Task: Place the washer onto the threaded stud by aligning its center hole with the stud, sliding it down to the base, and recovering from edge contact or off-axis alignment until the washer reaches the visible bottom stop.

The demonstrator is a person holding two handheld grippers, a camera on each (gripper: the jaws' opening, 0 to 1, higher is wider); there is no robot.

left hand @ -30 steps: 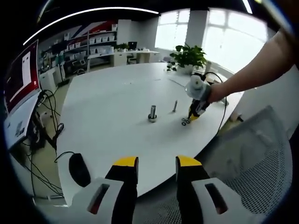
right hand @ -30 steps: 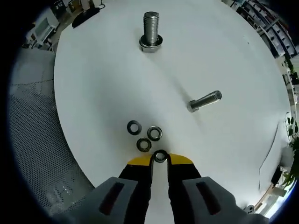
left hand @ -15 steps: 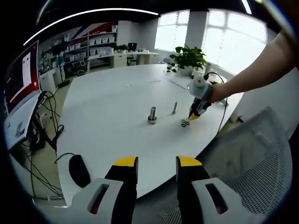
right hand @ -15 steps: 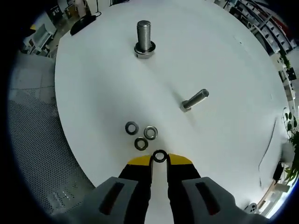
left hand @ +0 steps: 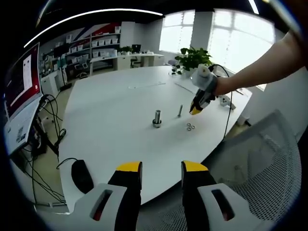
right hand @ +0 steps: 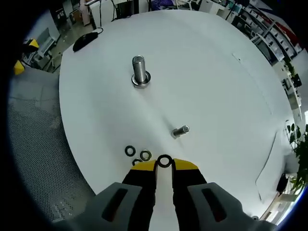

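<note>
In the right gripper view my right gripper (right hand: 164, 165) is shut on a dark steel washer (right hand: 164, 160) pinched edge-on between its yellow tips, raised above the white table (right hand: 211, 72). A thick threaded stud (right hand: 139, 71) stands upright far ahead. A smaller bolt (right hand: 181, 130) stands closer. Loose washers (right hand: 137, 153) lie just beyond the tips. In the left gripper view my left gripper (left hand: 160, 169) is open and holds nothing, near the table edge; the right gripper (left hand: 196, 110) hovers right of the stud (left hand: 157, 117).
A black computer mouse (left hand: 82, 175) lies at the near left table edge. A mesh chair (left hand: 262, 163) stands at the right. A potted plant (left hand: 193, 58) and cables (left hand: 226, 103) sit on the far side. A monitor (left hand: 21, 79) stands at the left.
My right gripper has lifted up from the table with the washer, leaving the loose washers behind. The left gripper has not moved.
</note>
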